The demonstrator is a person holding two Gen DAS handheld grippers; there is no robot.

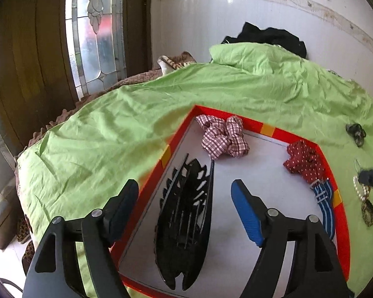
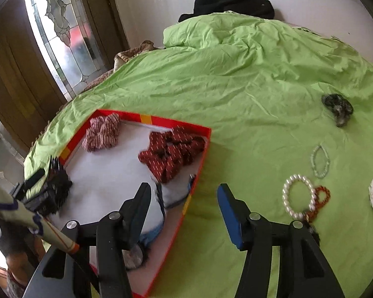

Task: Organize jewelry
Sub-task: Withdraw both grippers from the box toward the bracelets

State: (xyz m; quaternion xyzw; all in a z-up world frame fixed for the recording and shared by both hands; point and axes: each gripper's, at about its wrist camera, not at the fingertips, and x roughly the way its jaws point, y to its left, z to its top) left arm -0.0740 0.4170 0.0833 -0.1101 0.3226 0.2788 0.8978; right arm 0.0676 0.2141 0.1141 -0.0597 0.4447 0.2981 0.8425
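The left gripper (image 1: 185,208) stands wide open over the tray (image 1: 258,125); the black hair claw (image 1: 184,226) lies free between its fingers on the white floor, long axis running away from the camera, no pad touching it. The right gripper (image 2: 184,206) is also open and empty, straddling the tray's near right wall (image 2: 186,203).

The loose pieces lie on the green bed (image 2: 211,87) to the right of that gripper: the pearl bracelet (image 2: 298,196) nearest, an amber one (image 2: 322,196) touching it, a thin bead loop (image 2: 319,160) beyond, a dark scrunchie (image 2: 338,108) well off. So the right hand is likely the nearer one. Bare sheet surrounds the pearls, giving clear approach.
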